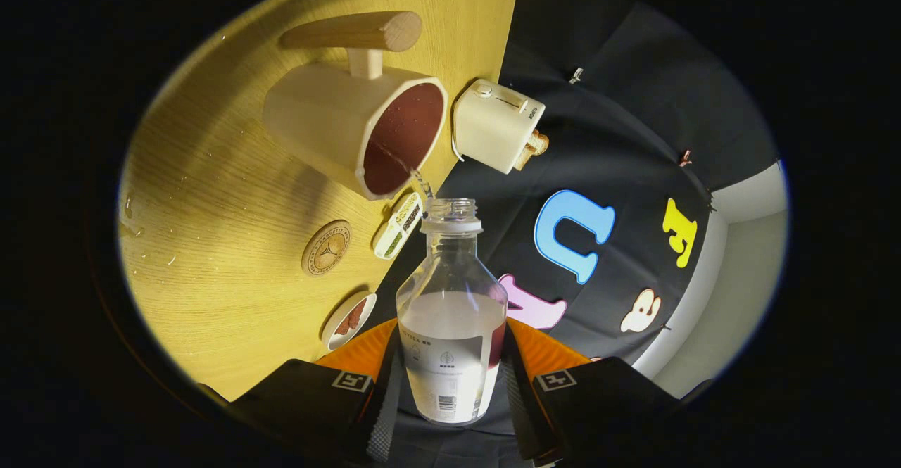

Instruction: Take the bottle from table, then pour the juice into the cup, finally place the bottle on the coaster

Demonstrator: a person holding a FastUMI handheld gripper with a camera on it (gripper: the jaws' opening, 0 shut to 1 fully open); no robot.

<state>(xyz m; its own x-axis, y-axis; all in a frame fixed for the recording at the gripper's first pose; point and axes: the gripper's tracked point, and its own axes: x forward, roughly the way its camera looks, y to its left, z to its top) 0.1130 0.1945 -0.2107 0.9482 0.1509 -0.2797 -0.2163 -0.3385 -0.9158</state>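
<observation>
- We are viewing the gripper (450, 376) as it is closing on the bottle (451, 313): both fingers are pressing on the labelled lower body, one on each side, so the bottle is sitting between them.
- We are seeing the bottle tipped over, its open neck pointing toward the cup (359, 127), which lies just beyond that neck.
- A thin stream of juice (421, 183) is running from the bottle's mouth to the rim of the cup, and dark red liquid is covering the cup's inside.
- We are noting a wooden handle (355, 32) standing out from the cup's side that faces away from the bottle.
- The round coaster (326, 247) is lying on the counter (211, 243) near the cup, apart from it and from the bottle's neck.
- A small compartmented box (398, 225) is resting between the coaster and the bottle's mouth.
- A white toaster-like appliance (496, 124) is standing just beside the cup's open mouth, at the counter's edge.
- A small white dish (348, 320) holding reddish pieces is sitting beside the bottle's shoulder, nearer the fingers than the coaster.
- A few droplets (151, 253) are glinting on the counter, well apart from the cup.
</observation>
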